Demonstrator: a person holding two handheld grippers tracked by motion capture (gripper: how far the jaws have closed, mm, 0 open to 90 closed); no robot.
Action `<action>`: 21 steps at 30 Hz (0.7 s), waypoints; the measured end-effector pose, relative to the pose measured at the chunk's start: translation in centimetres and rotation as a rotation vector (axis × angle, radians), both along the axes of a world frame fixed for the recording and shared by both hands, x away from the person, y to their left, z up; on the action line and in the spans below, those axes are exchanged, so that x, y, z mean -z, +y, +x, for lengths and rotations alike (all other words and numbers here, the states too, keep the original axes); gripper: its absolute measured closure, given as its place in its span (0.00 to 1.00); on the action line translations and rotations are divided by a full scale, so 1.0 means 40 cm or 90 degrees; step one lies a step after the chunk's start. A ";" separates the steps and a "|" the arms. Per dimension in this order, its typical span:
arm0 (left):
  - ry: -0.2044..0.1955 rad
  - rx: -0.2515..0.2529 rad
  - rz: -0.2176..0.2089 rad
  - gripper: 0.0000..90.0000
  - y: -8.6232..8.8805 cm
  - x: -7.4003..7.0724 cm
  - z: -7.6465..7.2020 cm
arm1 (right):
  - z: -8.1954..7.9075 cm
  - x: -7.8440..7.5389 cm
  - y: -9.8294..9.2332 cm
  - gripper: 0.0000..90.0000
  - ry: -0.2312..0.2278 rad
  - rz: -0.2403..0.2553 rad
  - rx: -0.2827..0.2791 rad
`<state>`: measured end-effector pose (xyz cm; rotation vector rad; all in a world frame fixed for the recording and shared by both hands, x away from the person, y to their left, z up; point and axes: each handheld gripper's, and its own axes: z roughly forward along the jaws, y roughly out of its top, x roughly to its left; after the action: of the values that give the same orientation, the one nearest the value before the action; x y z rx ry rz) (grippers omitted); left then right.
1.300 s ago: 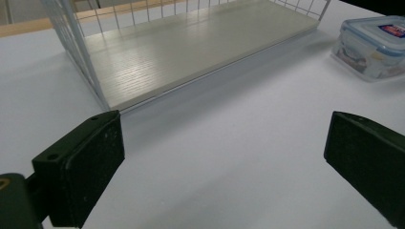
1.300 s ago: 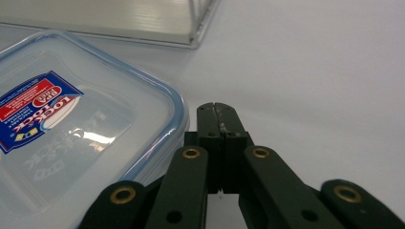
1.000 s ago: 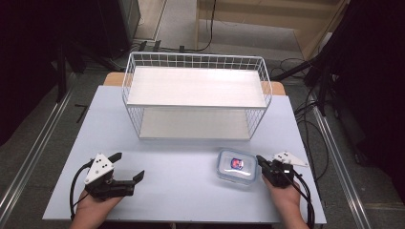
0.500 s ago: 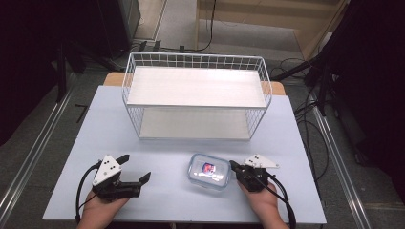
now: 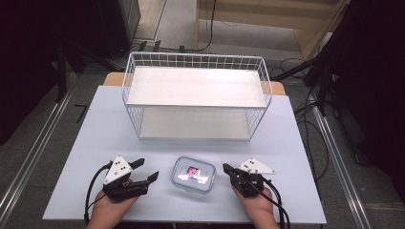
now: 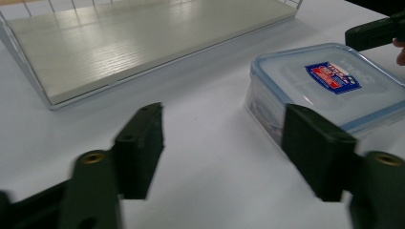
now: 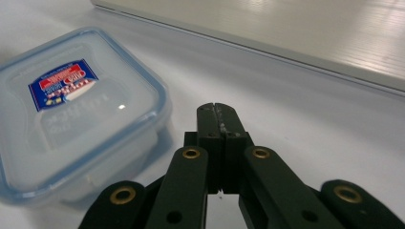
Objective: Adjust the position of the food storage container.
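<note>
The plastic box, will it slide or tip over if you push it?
The box is low, wide and flat-bottomed, so it probably slides rather than tips. The table looks smooth, so likely easily. Its hard, clear lid looks stiff.

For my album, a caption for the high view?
Two hand-held grippers, left open, right shut, flank a lidded container before a wire rack.

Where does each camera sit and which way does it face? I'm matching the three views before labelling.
High view: above the person's side, facing forward and down on the table, wire rack, both hands.
Left gripper view: rides the left gripper, jaws apart, facing the container.
Right gripper view: rides the right gripper, jaws together.
All three share the container and rack.
</note>
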<state>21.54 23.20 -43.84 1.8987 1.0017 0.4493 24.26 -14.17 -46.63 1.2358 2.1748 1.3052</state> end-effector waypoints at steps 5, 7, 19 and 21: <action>0.035 0.001 0.029 0.90 -0.042 0.016 0.010 | -0.014 0.007 -0.036 1.00 0.006 -0.005 0.021; 0.041 0.001 0.041 0.98 -0.063 0.027 0.012 | -0.021 0.009 -0.050 1.00 0.008 -0.003 0.031; 0.064 0.037 0.081 1.00 -0.130 0.058 0.001 | -0.060 0.000 -0.083 1.00 0.001 0.008 0.049; 0.066 0.041 0.084 1.00 -0.133 0.059 -0.004 | -0.061 -0.002 -0.085 1.00 -0.002 0.007 0.047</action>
<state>21.37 17.87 -46.21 2.0850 0.9951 0.3907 21.83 -17.57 -46.54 1.3054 2.1014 1.2905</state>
